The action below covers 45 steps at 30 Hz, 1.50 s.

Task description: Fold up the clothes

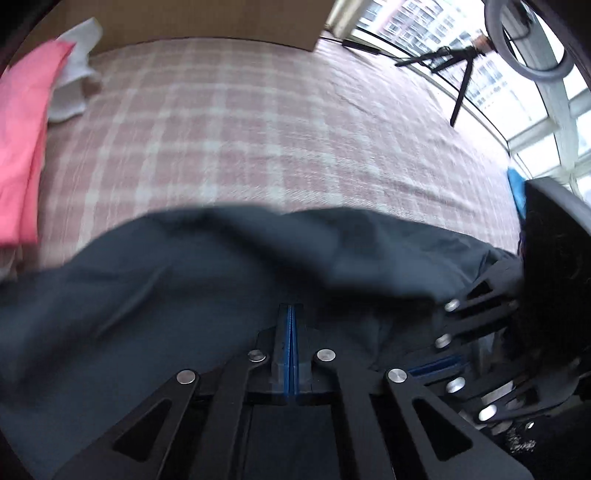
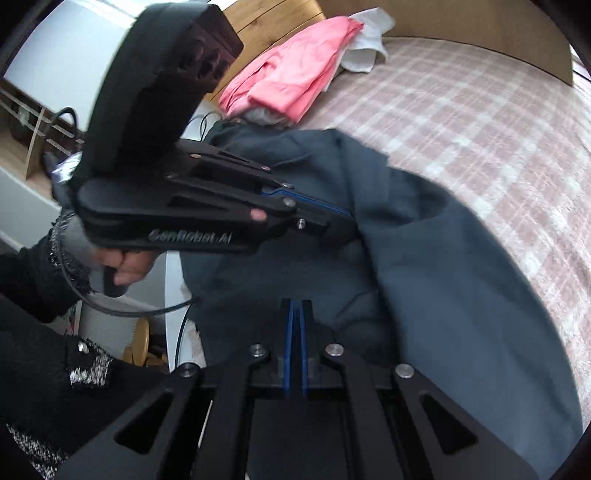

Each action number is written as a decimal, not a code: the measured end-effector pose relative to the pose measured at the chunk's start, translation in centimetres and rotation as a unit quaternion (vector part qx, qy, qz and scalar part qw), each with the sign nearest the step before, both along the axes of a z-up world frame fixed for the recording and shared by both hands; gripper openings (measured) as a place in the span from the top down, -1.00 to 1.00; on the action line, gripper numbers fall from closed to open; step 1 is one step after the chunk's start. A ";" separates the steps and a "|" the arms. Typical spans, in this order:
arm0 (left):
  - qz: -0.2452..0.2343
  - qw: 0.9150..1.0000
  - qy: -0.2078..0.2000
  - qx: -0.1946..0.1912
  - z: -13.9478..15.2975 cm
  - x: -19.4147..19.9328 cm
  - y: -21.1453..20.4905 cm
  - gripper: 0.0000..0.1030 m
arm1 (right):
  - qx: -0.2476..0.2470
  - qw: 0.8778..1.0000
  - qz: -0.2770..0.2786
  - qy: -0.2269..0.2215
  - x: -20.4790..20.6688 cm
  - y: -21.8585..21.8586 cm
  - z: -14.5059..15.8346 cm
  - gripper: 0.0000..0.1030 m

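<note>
A dark grey-blue garment lies crumpled along the near edge of a bed with a pink plaid sheet. My left gripper has its blue pads pressed together, tips buried in the cloth. In the right wrist view the left gripper reaches in from the left and pinches a fold of the garment. My right gripper is shut on the garment's near edge, its pads almost touching. The right gripper also shows low on the right in the left wrist view, beside the cloth.
Folded pink clothes and a white cloth sit at the bed's far left corner by a wooden headboard. A small black tripod and a ring light stand by the window. A person's hand holds the left gripper.
</note>
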<state>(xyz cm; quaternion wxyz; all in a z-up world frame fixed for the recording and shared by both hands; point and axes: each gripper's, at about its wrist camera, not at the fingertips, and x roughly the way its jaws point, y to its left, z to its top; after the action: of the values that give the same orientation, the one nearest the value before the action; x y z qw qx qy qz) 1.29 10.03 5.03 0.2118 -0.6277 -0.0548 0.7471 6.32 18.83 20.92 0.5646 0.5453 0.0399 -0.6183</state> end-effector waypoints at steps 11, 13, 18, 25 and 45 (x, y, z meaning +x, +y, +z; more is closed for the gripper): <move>0.062 0.997 -0.001 0.033 2.6 -2.2 -0.2 -0.05 | 0.079 0.992 -0.054 0.088 -6.3 2.1 0.6 -0.02; 0.070 0.997 -0.009 0.039 2.6 -2.6 0.0 -0.05 | 0.095 0.990 -0.031 0.103 -4.8 1.5 -0.3 0.90; 0.088 0.995 -0.028 0.037 1.3 -3.3 1.2 0.10 | 0.070 0.994 -0.005 0.083 -2.0 1.3 -1.4 0.93; 0.142 0.986 -0.020 0.081 0.0 -3.2 0.6 0.99 | 0.072 0.994 0.020 0.075 -0.8 1.0 -2.2 0.93; 0.134 0.985 0.020 0.109 3.0 5.9 -3.2 1.00 | 0.001 0.982 -0.032 -0.185 -11.9 0.5 -1.2 0.23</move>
<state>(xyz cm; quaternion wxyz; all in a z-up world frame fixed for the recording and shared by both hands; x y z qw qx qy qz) 7.14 6.82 8.00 0.1781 -0.5730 -0.2158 0.7703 -5.57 19.34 19.69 0.5411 0.6520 -0.0820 -0.5248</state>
